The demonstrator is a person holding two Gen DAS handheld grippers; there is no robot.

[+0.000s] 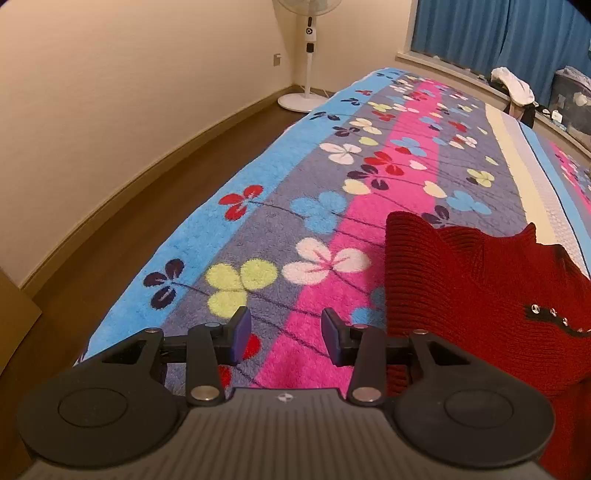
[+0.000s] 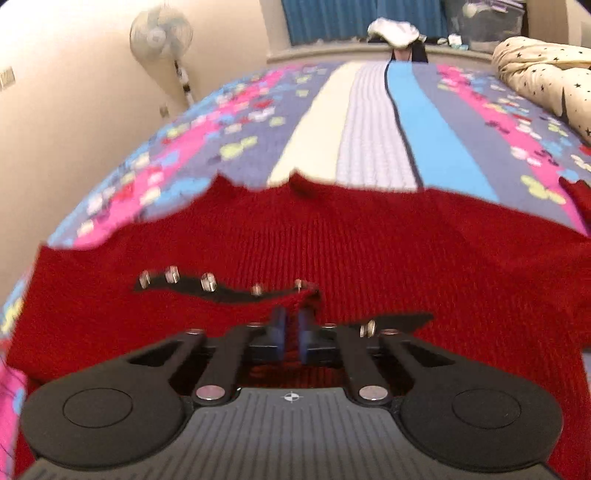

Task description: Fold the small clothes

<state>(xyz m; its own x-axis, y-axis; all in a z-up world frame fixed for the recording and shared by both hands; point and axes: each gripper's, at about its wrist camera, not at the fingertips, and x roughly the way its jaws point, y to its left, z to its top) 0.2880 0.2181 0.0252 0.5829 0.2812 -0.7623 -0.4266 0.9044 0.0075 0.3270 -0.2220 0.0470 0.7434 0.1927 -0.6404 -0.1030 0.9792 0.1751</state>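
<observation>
A small red knit sweater (image 2: pixel 369 251) with a black trim strip and clear studs (image 2: pixel 207 282) lies on a flowered blanket (image 2: pixel 436 147) on the bed. My right gripper (image 2: pixel 291 332) is shut on a pinch of the sweater's red knit near the trim. In the left wrist view the sweater (image 1: pixel 480 280) is at the right. My left gripper (image 1: pixel 286 334) is open and empty over the blanket (image 1: pixel 314 221), just left of the sweater's edge.
A white standing fan (image 1: pixel 309 55) stands on the wood floor beyond the bed's far left corner. A cream star-print duvet (image 2: pixel 546 77) lies at the bed's far right. Blue curtains (image 1: pixel 498 33) and a cluttered sill run behind the bed.
</observation>
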